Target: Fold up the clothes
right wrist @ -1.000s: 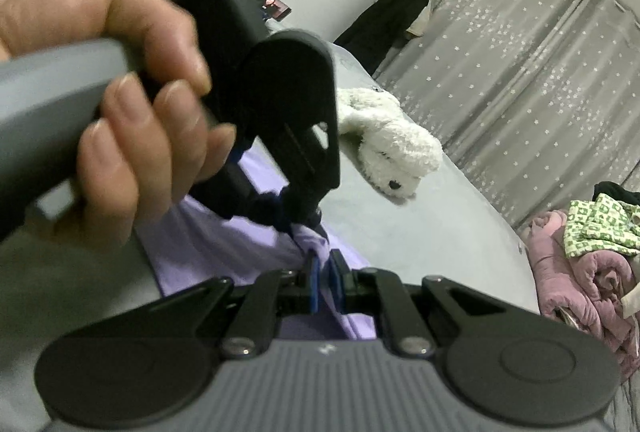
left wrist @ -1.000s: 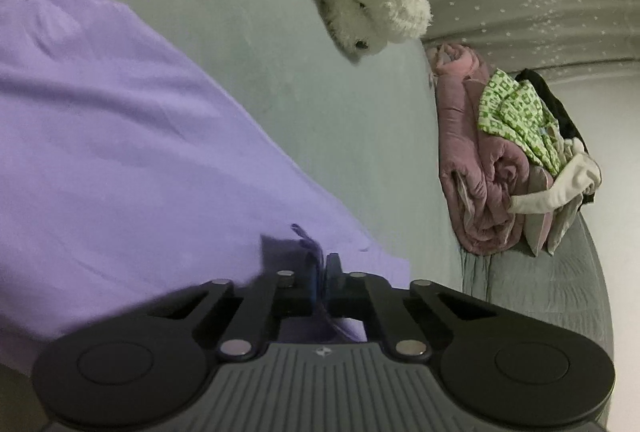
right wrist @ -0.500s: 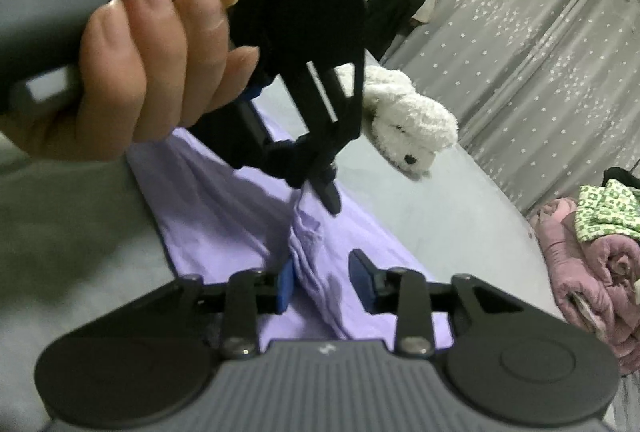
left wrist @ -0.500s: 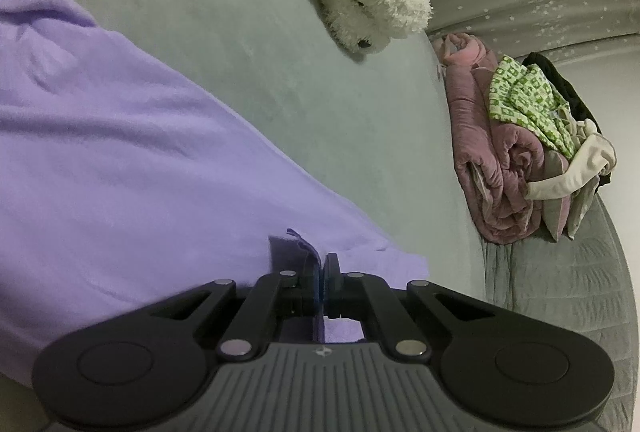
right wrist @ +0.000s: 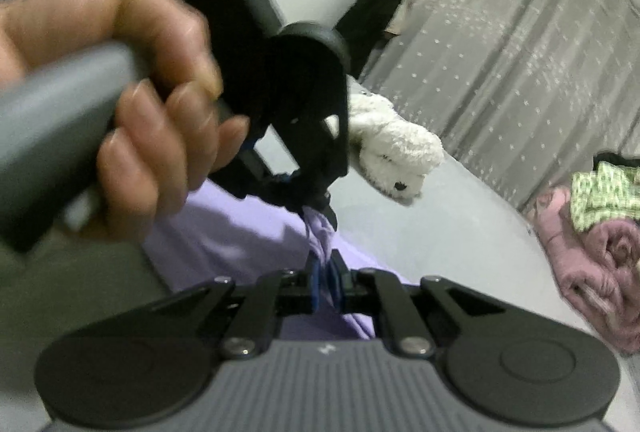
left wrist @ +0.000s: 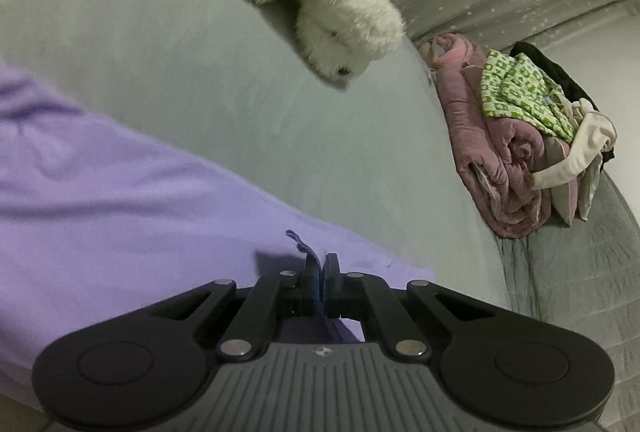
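Both pinch one corner of the purple cloth (left wrist: 120, 216): left hand-held gripper (left wrist: 320, 272), right hand-held gripper (right wrist: 326, 274) clamped just below. Grasp step done, I judge. Next: separate along the edge and carry it over.

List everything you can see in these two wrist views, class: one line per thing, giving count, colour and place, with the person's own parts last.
Thin purple fabric garment: one, purple, spread on the bed, near side.
Fluffy white plush toy dog: one, white, far side of the bed.
Rolled dusty-pink quilted blanket: one, pink, bed's right edge.
Green-and-white patterned cloth: one, on the pink blanket.
Grey-green bed sheet: one, under everything.
Grey dotted curtain: one, behind the bed.
Left claw: black, shut on the garment's edge.
Right claw: black, shut on the same garment.
Hand: one, gripping the left claw's handle.
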Demonstrator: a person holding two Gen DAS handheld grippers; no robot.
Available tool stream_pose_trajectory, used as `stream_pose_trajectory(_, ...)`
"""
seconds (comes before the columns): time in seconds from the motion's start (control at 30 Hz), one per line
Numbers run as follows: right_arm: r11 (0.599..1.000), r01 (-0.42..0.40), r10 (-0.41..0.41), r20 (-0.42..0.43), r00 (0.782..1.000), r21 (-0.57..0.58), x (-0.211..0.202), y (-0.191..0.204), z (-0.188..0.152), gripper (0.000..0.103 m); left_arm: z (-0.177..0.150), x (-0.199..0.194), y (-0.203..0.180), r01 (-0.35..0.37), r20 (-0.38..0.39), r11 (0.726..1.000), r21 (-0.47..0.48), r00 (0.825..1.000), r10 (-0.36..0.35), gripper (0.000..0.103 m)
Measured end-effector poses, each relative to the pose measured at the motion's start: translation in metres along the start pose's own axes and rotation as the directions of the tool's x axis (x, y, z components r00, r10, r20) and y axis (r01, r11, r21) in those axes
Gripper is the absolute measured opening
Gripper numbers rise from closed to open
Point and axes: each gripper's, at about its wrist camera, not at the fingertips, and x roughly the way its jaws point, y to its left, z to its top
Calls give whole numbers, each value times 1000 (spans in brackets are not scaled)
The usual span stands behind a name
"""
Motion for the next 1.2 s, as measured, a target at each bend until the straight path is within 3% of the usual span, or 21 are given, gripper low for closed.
stream_pose_trajectory(0.27,989,-30,28,16,999,147,1,9,34,7,25,-32,-4,-53,58,982,179,997,44,0)
stream_pose_trajectory(0.43,975,-82,78,26,997,206,0,22,53,7,32,-49,12,-98,73,968,231,994,83,0)
stream_pose_trajectory(0.87,968,-180,175,43,984,173,2,75,76,7,38,-88,44,-185,137,926,330,980,147,0)
stream_pose_trajectory(1.2,959,-238,236,34,971,156,10,98,80,7,37,-91,57,-252,136,892,375,967,216,0)
